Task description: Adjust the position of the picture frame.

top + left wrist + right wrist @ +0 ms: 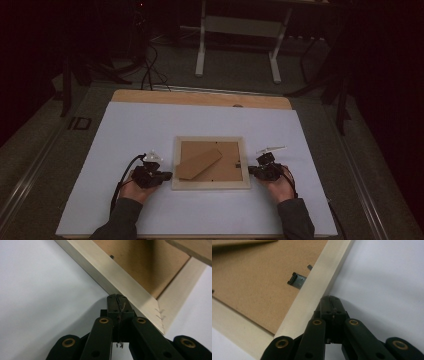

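A pale wooden picture frame [211, 184] lies face down on the white table, its brown backing board [230, 155] up and a brown stand flap [199, 163] lying across it. My left gripper [167, 175] is shut, with its tip against the frame's left side near the front corner [117, 296]. My right gripper [251, 170] is shut too, tip against the frame's right side rail [329, 298]. Nothing is held between either pair of jaws. A small metal clip [297, 280] sits on the backing board by the right rail.
The white table surface [135, 130] reaches a wooden strip [200, 98] at the far edge. Beyond it stands a white table base [237, 45] on the dark floor, with cables [150, 70] at the left. Forearms in dark sleeves come in from the bottom.
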Demonstrator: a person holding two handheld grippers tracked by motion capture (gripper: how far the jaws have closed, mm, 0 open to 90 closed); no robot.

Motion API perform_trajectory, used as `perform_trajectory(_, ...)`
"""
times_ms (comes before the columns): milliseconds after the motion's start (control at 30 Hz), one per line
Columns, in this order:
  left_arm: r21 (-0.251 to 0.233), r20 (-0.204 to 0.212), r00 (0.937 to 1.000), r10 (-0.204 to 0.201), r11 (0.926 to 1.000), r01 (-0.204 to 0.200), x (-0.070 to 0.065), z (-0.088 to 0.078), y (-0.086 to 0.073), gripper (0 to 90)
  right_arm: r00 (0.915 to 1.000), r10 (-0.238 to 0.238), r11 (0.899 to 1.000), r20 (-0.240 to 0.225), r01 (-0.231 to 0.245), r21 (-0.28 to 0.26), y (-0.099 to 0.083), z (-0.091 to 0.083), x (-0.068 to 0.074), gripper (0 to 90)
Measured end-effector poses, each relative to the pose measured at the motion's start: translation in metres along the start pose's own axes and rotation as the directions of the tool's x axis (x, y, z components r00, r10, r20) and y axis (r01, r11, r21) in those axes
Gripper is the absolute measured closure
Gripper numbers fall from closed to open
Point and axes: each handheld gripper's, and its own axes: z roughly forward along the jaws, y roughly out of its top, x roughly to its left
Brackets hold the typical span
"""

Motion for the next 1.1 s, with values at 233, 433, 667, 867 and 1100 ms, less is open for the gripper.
perform_trajectory(233, -0.011, -0.028, 0.9995, -0.017, 0.9998, 0.017, 0.001, 0.006, 0.007, 90.0, 0.9988, 0.049, 0.999, -0.012, -0.049, -0.022, 0.001, 0.002, -0.007, 90.0)
perform_trajectory(433, -0.019, -0.027, 0.999, -0.036, 0.9992, 0.035, 0.004, 0.009, 0.01, 90.0, 0.9986, 0.052, 0.998, 0.008, -0.052, -0.033, 0.004, 0.004, -0.008, 90.0)
perform_trajectory(667, -0.04, -0.054, 0.996, -0.072, 0.9967, 0.07, 0.013, 0.008, 0.011, 90.0, 0.9993, 0.026, 0.999, 0.028, -0.024, -0.04, 0.007, 0.007, -0.003, 90.0)
perform_trajectory(867, -0.048, -0.089, 0.9906, -0.104, 0.9938, 0.1, 0.022, 0.002, 0.008, 90.0, 1.0, 0.005, 0.999, 0.008, -0.004, -0.051, 0.014, 0.016, 0.005, 90.0)
perform_trajectory(1100, -0.054, -0.077, 0.9907, -0.112, 0.9926, 0.109, 0.028, -0.002, 0.004, 90.0, 0.9999, -0.006, 0.999, -0.008, 0.005, -0.054, 0.016, 0.019, 0.011, 90.0)
